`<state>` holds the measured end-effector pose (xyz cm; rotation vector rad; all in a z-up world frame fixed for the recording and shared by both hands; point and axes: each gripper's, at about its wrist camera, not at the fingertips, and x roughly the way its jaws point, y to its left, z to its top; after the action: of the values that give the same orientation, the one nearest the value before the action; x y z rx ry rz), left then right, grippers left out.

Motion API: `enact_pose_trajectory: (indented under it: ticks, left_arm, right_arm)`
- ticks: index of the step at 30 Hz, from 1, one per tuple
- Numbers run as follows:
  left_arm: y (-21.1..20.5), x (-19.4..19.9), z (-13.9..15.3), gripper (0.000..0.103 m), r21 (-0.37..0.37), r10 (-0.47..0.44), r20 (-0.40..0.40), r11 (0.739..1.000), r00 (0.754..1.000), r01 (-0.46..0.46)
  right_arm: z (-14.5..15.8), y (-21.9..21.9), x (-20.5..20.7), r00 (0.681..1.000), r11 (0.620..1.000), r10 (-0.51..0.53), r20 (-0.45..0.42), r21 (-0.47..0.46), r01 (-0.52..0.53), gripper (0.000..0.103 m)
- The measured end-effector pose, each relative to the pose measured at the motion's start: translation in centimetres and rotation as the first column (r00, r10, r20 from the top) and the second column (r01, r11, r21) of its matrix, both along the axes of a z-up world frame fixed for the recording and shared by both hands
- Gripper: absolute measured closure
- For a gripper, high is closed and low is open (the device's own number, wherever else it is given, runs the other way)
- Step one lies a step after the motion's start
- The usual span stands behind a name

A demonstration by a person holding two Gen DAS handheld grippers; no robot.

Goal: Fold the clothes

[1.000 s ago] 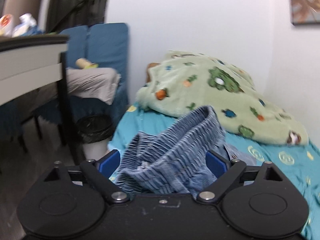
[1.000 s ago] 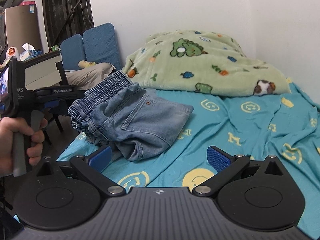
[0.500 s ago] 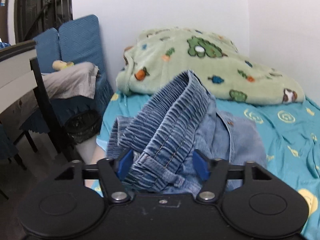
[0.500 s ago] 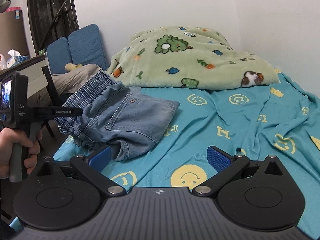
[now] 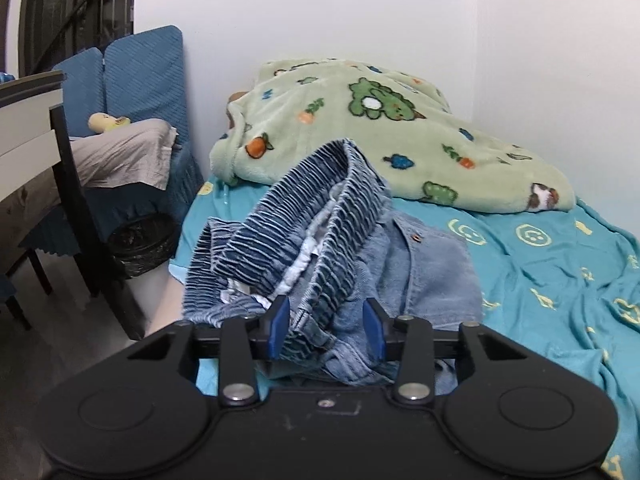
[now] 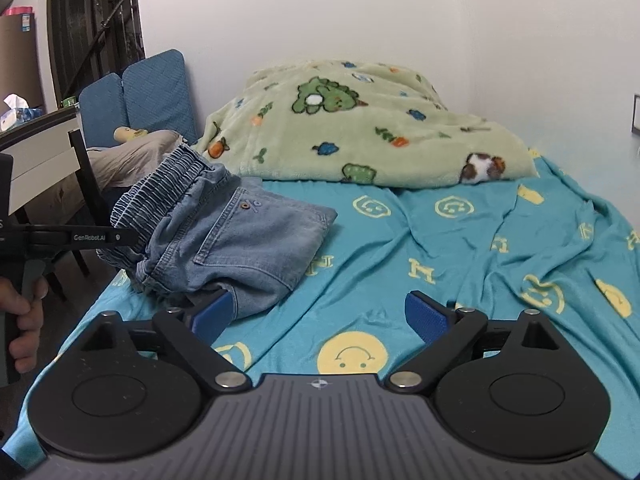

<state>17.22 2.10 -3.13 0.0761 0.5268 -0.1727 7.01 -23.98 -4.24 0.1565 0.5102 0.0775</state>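
A pair of folded blue denim jeans (image 6: 240, 240) with a ribbed elastic waistband lies at the left edge of the bed. In the left wrist view the waistband (image 5: 304, 224) bunches up between my fingers. My left gripper (image 5: 326, 330) is shut on the waistband and holds that end slightly raised; it also shows from the side in the right wrist view (image 6: 100, 237). My right gripper (image 6: 318, 316) is open and empty, low over the sheet just right of the jeans, its left pad (image 6: 212, 314) close to the denim.
The bed has a turquoise smiley-print sheet (image 6: 480, 248). A green cartoon blanket (image 6: 360, 128) is heaped at the far end by the wall. Left of the bed stand a desk (image 5: 28, 128), a blue chair (image 5: 140, 80) with grey cloth and a black bin (image 5: 140, 244).
My left gripper has closed in on the jeans' waistband. The jeans have settled lower onto the bed. My right gripper stayed open and moved slightly closer to the jeans.
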Motion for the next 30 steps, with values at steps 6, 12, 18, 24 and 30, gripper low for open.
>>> enact_pose_trajectory:
  ticks: [6,12,18,24,30]
  left_arm:
    - [0.5,0.8,-0.4,0.089,-0.046,0.008,0.022,0.999,1.0,-0.007]
    - [0.5,-0.8,-0.1,0.098,-0.138,-0.03,0.067,0.99,0.997,0.039]
    - [-0.8,-3.7,0.8,0.098,-0.209,-0.14,0.099,0.965,0.985,0.158]
    - [-3.7,-5.8,0.4,0.098,-0.205,-0.289,0.09,0.931,0.953,0.302]
    - [-6.1,-6.2,-1.5,0.097,-0.154,-0.388,0.051,0.907,0.92,0.391]
  right_arm:
    - [1.7,1.5,1.6,0.997,0.997,0.076,0.0,-0.033,-0.076,0.018]
    - [3.3,2.0,2.8,0.993,0.994,0.107,0.052,-0.02,-0.106,0.034]
    - [1.8,1.0,4.0,0.992,0.993,0.096,0.085,0.056,-0.101,0.035]
    - [1.5,-0.6,5.2,0.988,0.979,0.129,0.086,0.147,-0.141,0.037]
    - [1.6,-0.7,5.9,0.971,0.951,0.218,0.094,0.201,-0.233,0.036]
